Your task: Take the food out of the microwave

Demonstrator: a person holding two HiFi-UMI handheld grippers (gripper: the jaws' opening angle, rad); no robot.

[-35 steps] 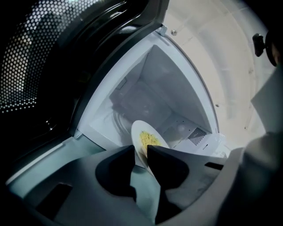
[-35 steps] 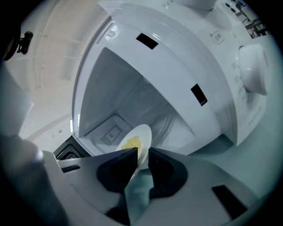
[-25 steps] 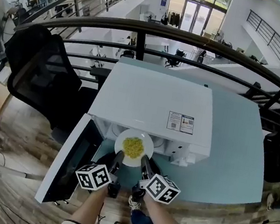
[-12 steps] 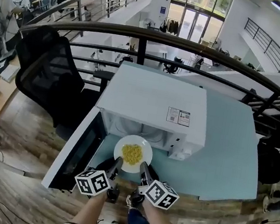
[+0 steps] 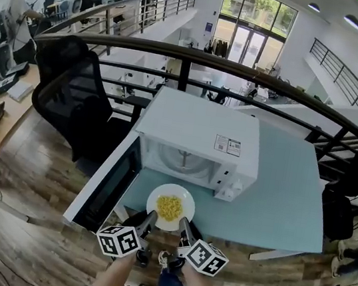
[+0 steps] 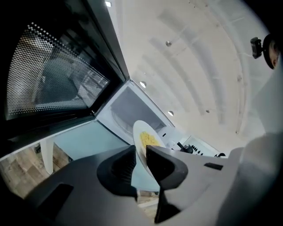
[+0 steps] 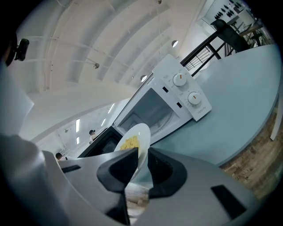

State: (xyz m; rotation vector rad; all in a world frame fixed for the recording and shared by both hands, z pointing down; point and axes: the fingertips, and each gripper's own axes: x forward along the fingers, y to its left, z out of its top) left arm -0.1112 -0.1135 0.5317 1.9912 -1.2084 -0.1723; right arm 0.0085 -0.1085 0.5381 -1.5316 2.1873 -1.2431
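Note:
A white plate (image 5: 170,207) heaped with yellow food (image 5: 169,206) hangs over the table in front of the open white microwave (image 5: 200,139). My left gripper (image 5: 150,216) is shut on the plate's near left rim and my right gripper (image 5: 184,222) is shut on its near right rim. In the left gripper view the plate (image 6: 143,143) stands edge-on between the jaws; the right gripper view shows the plate (image 7: 135,141) pinched the same way. The microwave cavity (image 5: 180,160) stands empty, its door (image 5: 106,183) swung wide to the left.
The microwave sits on a pale blue table (image 5: 281,202). A black office chair (image 5: 71,98) stands to the left behind the door. A black railing (image 5: 244,72) runs behind the table. People stand far off at the upper left.
The plate has come out of the microwave mouth toward me and now hangs clear in front of it. Both grippers drew back together, still gripping its rim.

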